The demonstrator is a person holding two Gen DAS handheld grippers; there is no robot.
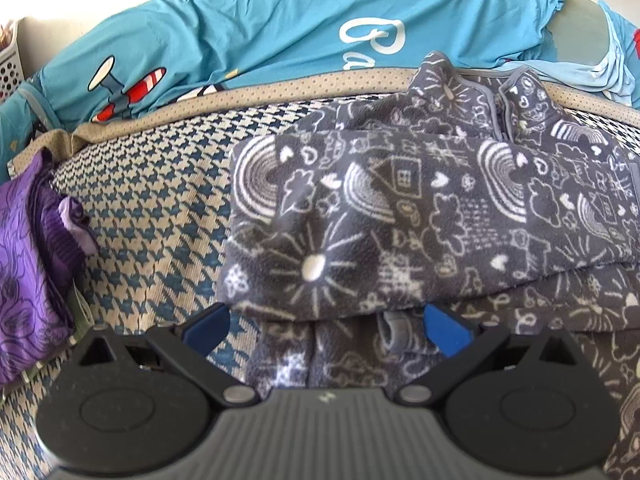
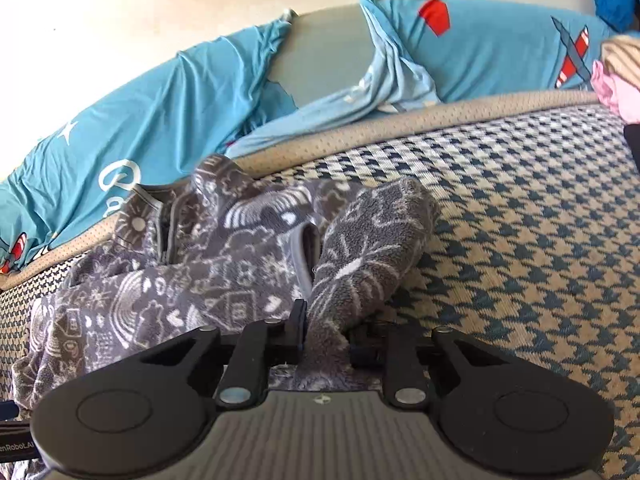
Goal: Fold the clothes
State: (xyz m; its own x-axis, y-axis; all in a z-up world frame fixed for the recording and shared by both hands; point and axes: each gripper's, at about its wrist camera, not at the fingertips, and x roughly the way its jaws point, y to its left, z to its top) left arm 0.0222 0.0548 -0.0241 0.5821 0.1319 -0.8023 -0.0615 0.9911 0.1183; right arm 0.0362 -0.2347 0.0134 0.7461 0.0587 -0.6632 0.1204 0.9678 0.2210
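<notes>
Right gripper: your right gripper (image 2: 325, 336) was clamped on a bunched end of the grey fleece garment (image 2: 208, 272); the fabric ran up between the two black fingers, which stood close together with only the pinched fleece between them.
Left gripper: your left gripper (image 1: 326, 322) stood with its blue-padded fingers (image 1: 446, 330) spread wide apart, low over the near edge of the garment; a folded flap of fleece draped over the gap, and nothing was pinched.
Garment: the grey fleece garment (image 1: 420, 208), printed with white rainbows, suns, hearts and houses, lay partly folded on the houndstooth cushion (image 1: 160, 208); a zipper and collar showed at its far end, against the beige piping.
Sleeve: the part you held rose as a thick roll (image 2: 372, 240), tilted toward the right of the main body.
Cushion: the blue-and-tan houndstooth surface extended bare to the right of the garment in the right wrist view.
Surroundings: a teal printed cover (image 1: 280, 28) lay behind the cushion; a purple patterned cloth (image 1: 28, 264) lay at the far left; pink and striped fabric (image 2: 618, 76) sat at the far right edge.
</notes>
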